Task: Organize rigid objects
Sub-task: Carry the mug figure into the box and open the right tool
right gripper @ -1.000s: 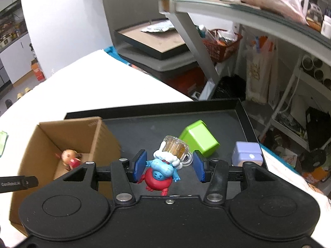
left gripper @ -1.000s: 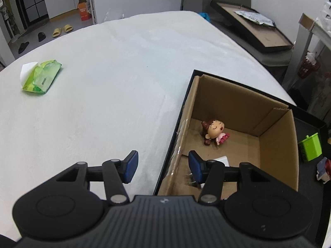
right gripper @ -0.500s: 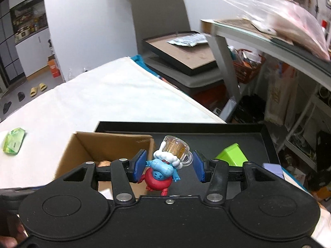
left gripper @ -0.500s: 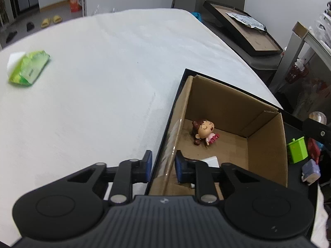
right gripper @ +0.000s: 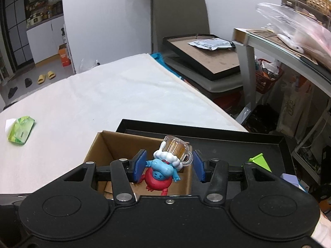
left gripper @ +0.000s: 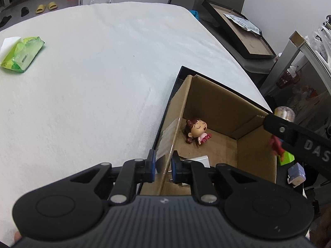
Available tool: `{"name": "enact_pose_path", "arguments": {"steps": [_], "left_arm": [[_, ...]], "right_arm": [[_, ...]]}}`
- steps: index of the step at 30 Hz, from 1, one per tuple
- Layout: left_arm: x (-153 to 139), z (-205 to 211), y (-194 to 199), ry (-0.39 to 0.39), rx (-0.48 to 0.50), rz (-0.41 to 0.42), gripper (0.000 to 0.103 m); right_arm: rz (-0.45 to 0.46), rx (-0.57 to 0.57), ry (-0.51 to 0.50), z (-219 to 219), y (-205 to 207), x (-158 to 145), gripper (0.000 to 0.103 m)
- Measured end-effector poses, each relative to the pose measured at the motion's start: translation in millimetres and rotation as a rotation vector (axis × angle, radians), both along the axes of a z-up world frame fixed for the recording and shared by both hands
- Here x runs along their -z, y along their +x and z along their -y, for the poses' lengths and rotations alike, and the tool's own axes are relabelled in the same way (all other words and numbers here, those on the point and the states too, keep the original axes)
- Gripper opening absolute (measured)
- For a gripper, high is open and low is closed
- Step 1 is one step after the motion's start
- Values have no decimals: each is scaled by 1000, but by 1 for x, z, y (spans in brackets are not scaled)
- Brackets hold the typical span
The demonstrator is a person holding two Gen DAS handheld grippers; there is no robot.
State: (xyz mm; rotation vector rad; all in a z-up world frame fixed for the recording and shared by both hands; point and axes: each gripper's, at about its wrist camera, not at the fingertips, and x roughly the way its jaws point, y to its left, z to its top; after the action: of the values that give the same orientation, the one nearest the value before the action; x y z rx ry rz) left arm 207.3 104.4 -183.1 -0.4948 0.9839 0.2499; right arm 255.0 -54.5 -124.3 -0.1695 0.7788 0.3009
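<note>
An open cardboard box point(left gripper: 217, 107) stands in a black tray point(right gripper: 227, 133) on the white table. A girl figurine point(left gripper: 196, 129) lies on the box floor beside a white block point(left gripper: 201, 159). My left gripper point(left gripper: 162, 164) is shut on the box's near left wall. My right gripper point(right gripper: 168, 166) is shut on a blue and red figurine with a clear beer mug point(right gripper: 167, 165) and holds it over the box's right wall point(right gripper: 187, 173). The right gripper's finger also shows in the left wrist view point(left gripper: 289, 132).
A green cube point(right gripper: 260, 162) and a pale purple block point(left gripper: 296, 174) lie in the tray right of the box. A green tissue pack point(left gripper: 22, 54) lies far left on the table. A chair with a framed board point(right gripper: 206, 55) and a cluttered shelf stand beyond the table.
My left gripper closed onto the box's left wall. My right gripper carried the mug figurine left, from over the tray to over the box.
</note>
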Motion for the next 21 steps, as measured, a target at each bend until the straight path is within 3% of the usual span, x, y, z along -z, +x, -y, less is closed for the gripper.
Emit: {"name": "enact_pose_path", "arguments": {"steps": [8,10,21], "left_arm": [[1,-4,-1,-20,8,2,14],[1,-6,-1,-26,6,2,15],[-2,-3,-2,-7,6,0,15]], "right_arm": [[5,-26,-29,-19,3,3,50],[17,-18,-39,-20,3,2,59],[31,50,-32,16,-6,-8,63]]}}
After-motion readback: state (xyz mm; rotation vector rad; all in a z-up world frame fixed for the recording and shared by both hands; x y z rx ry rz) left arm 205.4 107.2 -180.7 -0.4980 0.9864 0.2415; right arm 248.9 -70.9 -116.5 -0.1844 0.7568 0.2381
